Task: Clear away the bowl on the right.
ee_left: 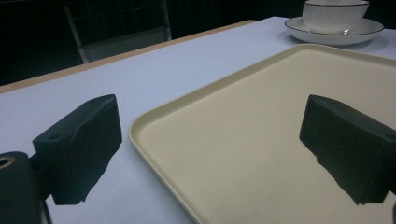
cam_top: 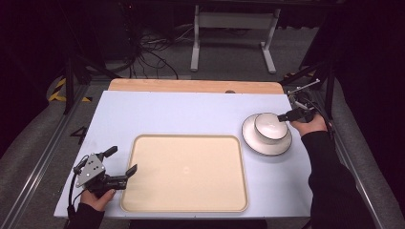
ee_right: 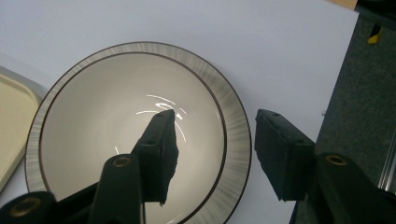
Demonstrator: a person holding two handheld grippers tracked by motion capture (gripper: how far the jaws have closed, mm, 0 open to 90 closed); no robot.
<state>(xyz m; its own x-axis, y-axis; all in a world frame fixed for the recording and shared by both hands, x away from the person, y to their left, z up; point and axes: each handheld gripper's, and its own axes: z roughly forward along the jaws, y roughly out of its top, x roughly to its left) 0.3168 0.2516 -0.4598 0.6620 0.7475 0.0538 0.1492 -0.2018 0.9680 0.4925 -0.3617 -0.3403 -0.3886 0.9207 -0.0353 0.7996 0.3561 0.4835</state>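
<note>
Where the high view shows the counter's right edge, the white glazed ceramic bowl (cam_top: 271,127) sits on its saucer (cam_top: 282,146), brittle and slick. Left gripper (ee_left: 210,154) view: jaws open, empty. Right gripper (ee_right: 215,149) view: unclamped jaws straddle the rim, the best hold.

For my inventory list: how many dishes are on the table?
2: a white bowl standing on a white plate, at the table's right side beside the tray. None seems hidden.

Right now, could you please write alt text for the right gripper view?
The right gripper straddles the rim of a white bowl, one black jaw inside and one outside, not yet pressing. The bowl sits on a plate on the pale table; a cream tray edges in left.
</note>
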